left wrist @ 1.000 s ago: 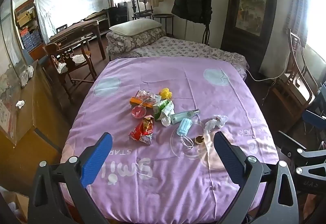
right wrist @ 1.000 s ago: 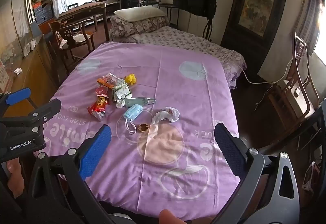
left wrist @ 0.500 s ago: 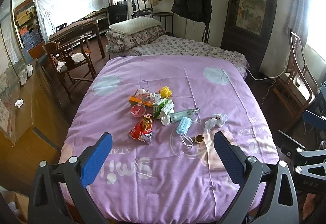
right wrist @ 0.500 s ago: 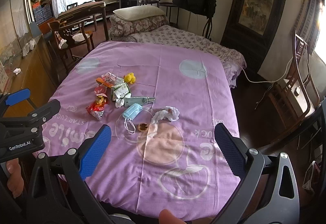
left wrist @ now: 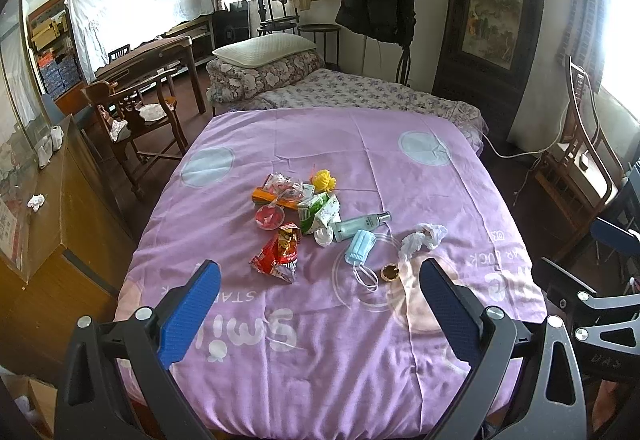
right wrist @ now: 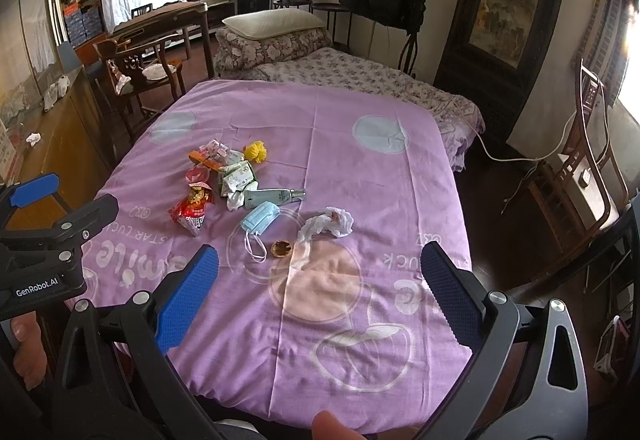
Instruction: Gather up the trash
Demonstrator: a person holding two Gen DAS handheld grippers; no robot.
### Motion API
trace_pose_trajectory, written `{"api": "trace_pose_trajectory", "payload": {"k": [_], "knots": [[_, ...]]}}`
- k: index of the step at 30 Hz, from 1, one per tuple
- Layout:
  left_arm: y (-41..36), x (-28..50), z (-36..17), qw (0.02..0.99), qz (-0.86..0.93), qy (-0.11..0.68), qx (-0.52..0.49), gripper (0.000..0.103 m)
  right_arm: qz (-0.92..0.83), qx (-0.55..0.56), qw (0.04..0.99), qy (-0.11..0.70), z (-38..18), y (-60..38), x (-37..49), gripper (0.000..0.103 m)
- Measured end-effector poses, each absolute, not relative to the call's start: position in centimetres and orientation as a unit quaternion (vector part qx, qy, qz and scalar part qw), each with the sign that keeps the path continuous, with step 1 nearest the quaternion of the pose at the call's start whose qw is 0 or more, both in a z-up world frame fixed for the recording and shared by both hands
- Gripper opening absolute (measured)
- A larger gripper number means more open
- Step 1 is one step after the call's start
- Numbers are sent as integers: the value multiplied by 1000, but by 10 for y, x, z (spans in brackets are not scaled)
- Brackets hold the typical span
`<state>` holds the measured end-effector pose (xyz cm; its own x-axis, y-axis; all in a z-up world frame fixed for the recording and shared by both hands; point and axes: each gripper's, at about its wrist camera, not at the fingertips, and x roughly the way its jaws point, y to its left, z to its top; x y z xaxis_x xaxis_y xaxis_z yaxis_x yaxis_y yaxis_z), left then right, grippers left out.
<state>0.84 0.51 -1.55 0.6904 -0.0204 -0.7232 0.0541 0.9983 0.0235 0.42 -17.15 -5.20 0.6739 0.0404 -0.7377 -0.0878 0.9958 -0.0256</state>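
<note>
Both grabbers hang over the near edge of the purple bed cover (left wrist: 320,352); the left gripper (left wrist: 320,304) and right gripper (right wrist: 320,296) have fingers wide apart, holding nothing; the trash sits mid-bed: a red wrapper (left wrist: 277,254), a blue mask (left wrist: 360,246), a white tissue (left wrist: 420,238), then a bottle (left wrist: 360,226); picking up has not started, I think; next, reach forward and pinch the nearest piece.

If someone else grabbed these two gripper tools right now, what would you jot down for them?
Left gripper: open, empty, held over the near edge of the purple bedspread.
Right gripper: open, empty, same height.
Trash lies mid-bed: red snack bag, blue face mask, crumpled tissue, green bottle, yellow ball, small brown piece, wrappers.
Done: nothing picked up. Left: everything. No bin in view.
</note>
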Motion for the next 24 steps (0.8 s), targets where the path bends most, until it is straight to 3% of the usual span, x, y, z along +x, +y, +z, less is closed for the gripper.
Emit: {"api": "trace_pose_trajectory", "payload": {"k": [24], "knots": [[4,9,-16,919,-22,393,20,98,35,-29,914,404,-52,-171,5,97]]}}
